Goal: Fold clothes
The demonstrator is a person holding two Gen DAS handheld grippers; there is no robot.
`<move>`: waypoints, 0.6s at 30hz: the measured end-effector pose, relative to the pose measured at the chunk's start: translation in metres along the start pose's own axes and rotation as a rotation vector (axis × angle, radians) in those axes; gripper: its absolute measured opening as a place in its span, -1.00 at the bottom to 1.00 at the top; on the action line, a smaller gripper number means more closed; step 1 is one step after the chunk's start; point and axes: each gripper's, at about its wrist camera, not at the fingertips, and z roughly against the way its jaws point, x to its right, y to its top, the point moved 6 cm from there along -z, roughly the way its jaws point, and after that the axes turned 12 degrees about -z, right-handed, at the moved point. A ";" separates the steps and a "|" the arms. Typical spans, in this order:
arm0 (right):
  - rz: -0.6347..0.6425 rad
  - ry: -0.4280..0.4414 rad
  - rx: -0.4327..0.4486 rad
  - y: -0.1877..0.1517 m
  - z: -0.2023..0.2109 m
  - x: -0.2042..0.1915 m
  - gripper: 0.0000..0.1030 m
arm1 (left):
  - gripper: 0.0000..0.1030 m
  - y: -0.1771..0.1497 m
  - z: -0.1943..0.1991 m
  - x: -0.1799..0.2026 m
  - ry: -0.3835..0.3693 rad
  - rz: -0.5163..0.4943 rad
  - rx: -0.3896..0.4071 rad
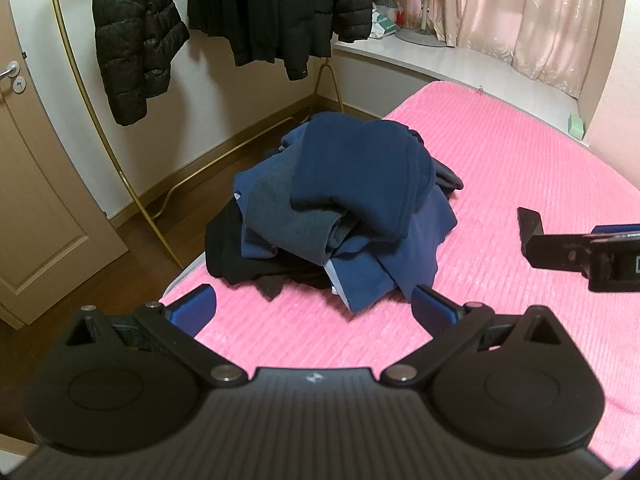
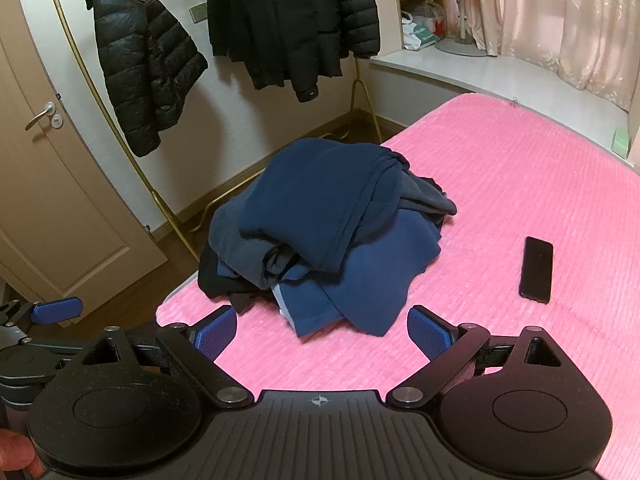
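Note:
A heap of dark clothes [image 1: 336, 208] lies on the pink bedspread [image 1: 500, 168] near the bed's left corner: a navy garment on top, grey, blue and black pieces under it. The same heap [image 2: 324, 232] fills the middle of the right wrist view. My left gripper [image 1: 314, 310] hovers open just short of the heap, nothing between its blue pads [image 1: 192, 308]. My right gripper [image 2: 322, 334] is also open and empty, a little short of the heap's front edge. The right gripper's side shows at the right edge of the left wrist view [image 1: 580, 248].
A black phone [image 2: 536, 274] lies on the bedspread [image 2: 520, 184] right of the heap. Black puffer jackets [image 2: 148, 68] hang on a gold rack [image 2: 120, 132] by the wall. A door [image 2: 52, 184] is at the left, a fan [image 2: 460, 32] and curtains at the back. Dark floor lies beside the bed.

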 end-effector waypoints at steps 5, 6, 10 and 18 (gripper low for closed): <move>0.000 0.001 -0.001 0.000 -0.001 0.001 0.84 | 0.99 0.000 -0.001 0.000 -0.002 0.000 -0.003; 0.000 0.001 -0.001 0.000 -0.001 0.002 0.84 | 0.99 0.000 -0.001 0.000 -0.003 0.000 -0.004; -0.001 0.000 -0.003 0.000 -0.002 0.002 0.84 | 0.99 0.000 -0.001 0.001 -0.005 -0.001 -0.006; -0.002 0.000 -0.003 0.000 -0.002 0.003 0.84 | 0.99 0.000 -0.002 0.001 -0.006 -0.001 -0.008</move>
